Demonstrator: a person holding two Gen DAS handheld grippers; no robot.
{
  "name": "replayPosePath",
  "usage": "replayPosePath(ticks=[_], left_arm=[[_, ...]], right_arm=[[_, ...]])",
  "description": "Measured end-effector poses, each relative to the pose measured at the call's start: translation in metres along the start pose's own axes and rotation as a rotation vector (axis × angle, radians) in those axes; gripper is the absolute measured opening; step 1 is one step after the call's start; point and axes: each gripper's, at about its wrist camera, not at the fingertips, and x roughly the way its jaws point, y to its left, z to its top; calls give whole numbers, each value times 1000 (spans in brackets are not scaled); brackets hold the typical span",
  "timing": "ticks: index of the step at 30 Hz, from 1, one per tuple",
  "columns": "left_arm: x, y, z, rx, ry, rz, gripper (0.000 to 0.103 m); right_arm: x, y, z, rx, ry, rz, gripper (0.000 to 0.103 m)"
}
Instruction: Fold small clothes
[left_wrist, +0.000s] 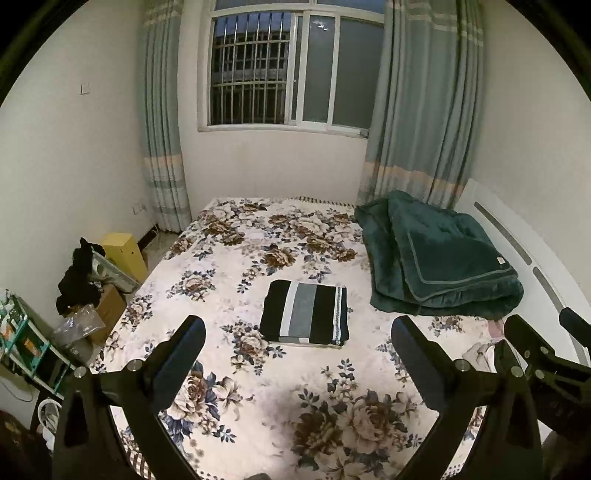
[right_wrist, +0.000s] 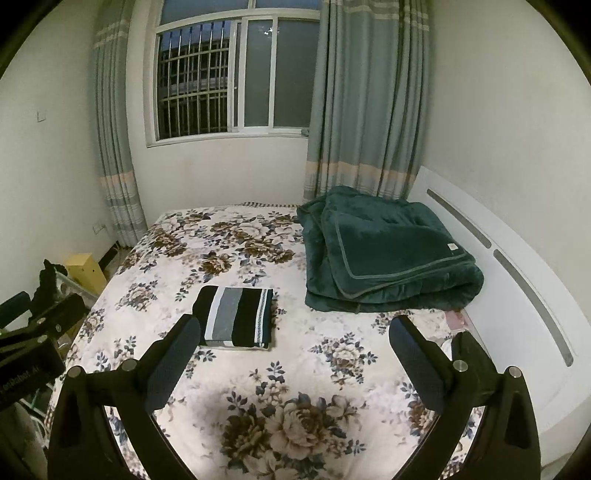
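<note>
A folded garment (left_wrist: 304, 314) with black, white and grey stripes lies flat in the middle of the flowered bed (left_wrist: 229, 258). It also shows in the right wrist view (right_wrist: 236, 317). My left gripper (left_wrist: 299, 332) is open and empty, held above the bed in front of the garment. My right gripper (right_wrist: 295, 332) is open and empty too, above the bed with the garment just past its left finger. The right gripper's body shows at the right edge of the left wrist view (left_wrist: 546, 354).
A folded dark green blanket (left_wrist: 436, 258) lies at the bed's right side by the white headboard (right_wrist: 517, 280). Boxes, black cloth and clutter (left_wrist: 85, 288) stand on the floor left of the bed. A window and curtains are behind.
</note>
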Motion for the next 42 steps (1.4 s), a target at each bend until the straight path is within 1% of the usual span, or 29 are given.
replayPosePath(ticks=[7,10,23,42], left_arm=[[-10,-5,-3,5,-28,26,103],[-11,-5,-3,4,-26,31,103],[-11,-7,-2,6,-28,34,103],[-10,-8,-1,8,-16,28,103]], right_arm=[[-2,-2,1,-3,-2,7,103],[-1,-3,6,-9,-3,13,103],[9,-6,18,-20,4,43,103],[13,-2,18,-29,13,51,103]])
